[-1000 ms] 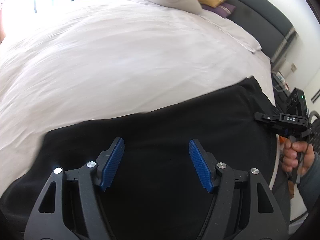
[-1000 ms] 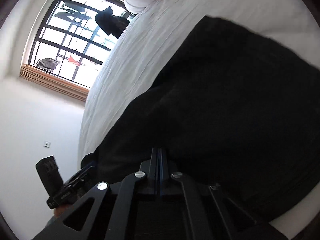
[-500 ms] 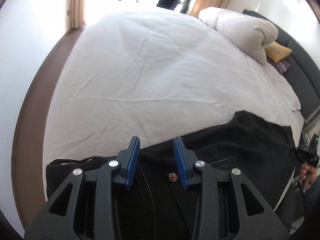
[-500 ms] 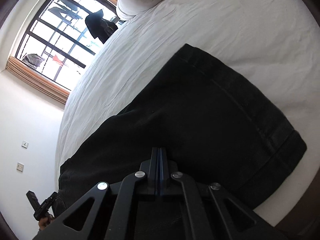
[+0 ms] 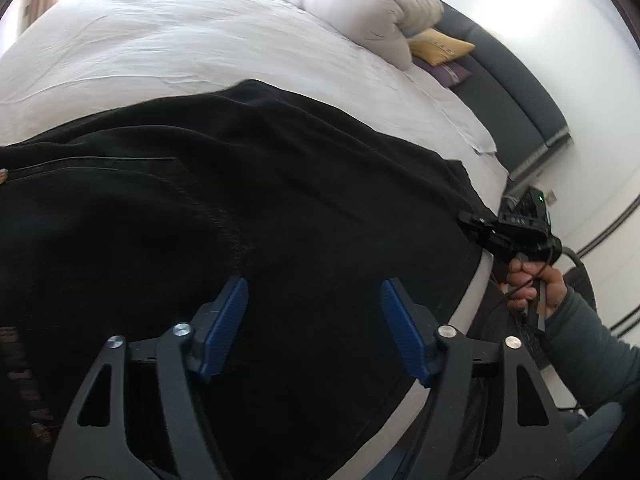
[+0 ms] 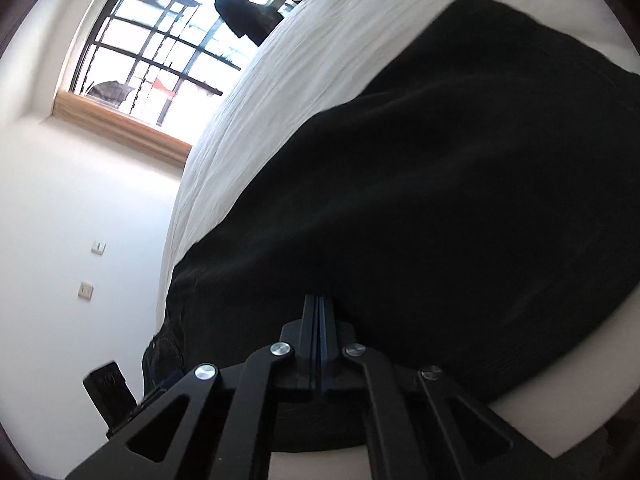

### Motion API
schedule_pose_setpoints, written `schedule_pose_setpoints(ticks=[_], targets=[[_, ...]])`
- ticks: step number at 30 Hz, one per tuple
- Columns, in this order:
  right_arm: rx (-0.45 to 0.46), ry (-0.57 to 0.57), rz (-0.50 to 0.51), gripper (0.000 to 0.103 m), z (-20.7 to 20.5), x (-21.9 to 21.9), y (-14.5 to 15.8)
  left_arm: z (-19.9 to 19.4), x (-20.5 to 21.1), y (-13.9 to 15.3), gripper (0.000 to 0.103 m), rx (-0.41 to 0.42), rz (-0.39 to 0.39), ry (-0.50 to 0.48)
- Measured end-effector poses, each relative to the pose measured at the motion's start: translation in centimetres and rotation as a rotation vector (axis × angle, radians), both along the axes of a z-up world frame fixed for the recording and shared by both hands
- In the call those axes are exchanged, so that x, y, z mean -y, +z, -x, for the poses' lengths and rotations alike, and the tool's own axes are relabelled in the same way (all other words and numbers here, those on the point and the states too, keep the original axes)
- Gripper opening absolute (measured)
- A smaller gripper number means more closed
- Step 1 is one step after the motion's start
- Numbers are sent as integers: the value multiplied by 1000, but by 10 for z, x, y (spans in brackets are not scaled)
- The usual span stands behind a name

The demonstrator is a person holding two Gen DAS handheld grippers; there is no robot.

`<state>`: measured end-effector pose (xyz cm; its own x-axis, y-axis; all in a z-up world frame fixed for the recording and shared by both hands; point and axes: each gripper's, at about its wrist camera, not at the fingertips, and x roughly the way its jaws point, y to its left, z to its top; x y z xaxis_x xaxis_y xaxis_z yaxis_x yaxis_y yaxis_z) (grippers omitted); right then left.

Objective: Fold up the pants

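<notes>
Black pants (image 5: 280, 200) lie spread across the near edge of a white bed (image 5: 180, 48). My left gripper (image 5: 312, 304) is open, its blue pads (image 5: 222, 328) hovering just over the fabric near a curved seam. My right gripper (image 6: 319, 304) is shut, its closed fingers pressed against the edge of the pants (image 6: 440, 200); whether cloth sits between them cannot be seen. The right gripper also shows in the left wrist view (image 5: 476, 228) at the pants' right end, held by a hand (image 5: 532, 284).
A rolled white duvet (image 5: 360, 4), a yellow pillow (image 5: 436, 46) and a purple pillow (image 5: 444, 72) lie by the dark headboard (image 5: 504, 96). A barred window (image 6: 160, 48) is in the wall beyond the bed. The left gripper's body (image 6: 108, 392) shows at the lower left.
The left gripper has opened wide and swung right along the pants, closer to the fabric. The right gripper stays shut and has dropped nearer the pants' edge.
</notes>
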<state>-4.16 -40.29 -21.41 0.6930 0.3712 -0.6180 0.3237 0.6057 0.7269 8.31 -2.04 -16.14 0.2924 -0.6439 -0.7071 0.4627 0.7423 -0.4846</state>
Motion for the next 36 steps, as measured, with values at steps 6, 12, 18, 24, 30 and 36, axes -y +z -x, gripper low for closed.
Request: schedule_pose_setpoints(ticks=[6, 12, 18, 24, 30, 36], targets=[[-44, -248, 109, 1, 45, 64, 8, 7, -77, 15, 23, 27, -68, 157], [115, -124, 89, 9, 46, 43, 48, 18, -3, 55, 23, 74, -27, -24], [126, 250, -2, 12, -22, -30, 29, 43, 143, -12, 23, -68, -92, -359], [40, 10, -69, 0, 7, 44, -19, 31, 69, -12, 23, -116, -27, -209], [-13, -398, 91, 12, 104, 132, 4, 35, -21, 2, 23, -107, -11, -12], [28, -501, -10, 66, 139, 127, 14, 5, -27, 42, 23, -11, 40, 58]])
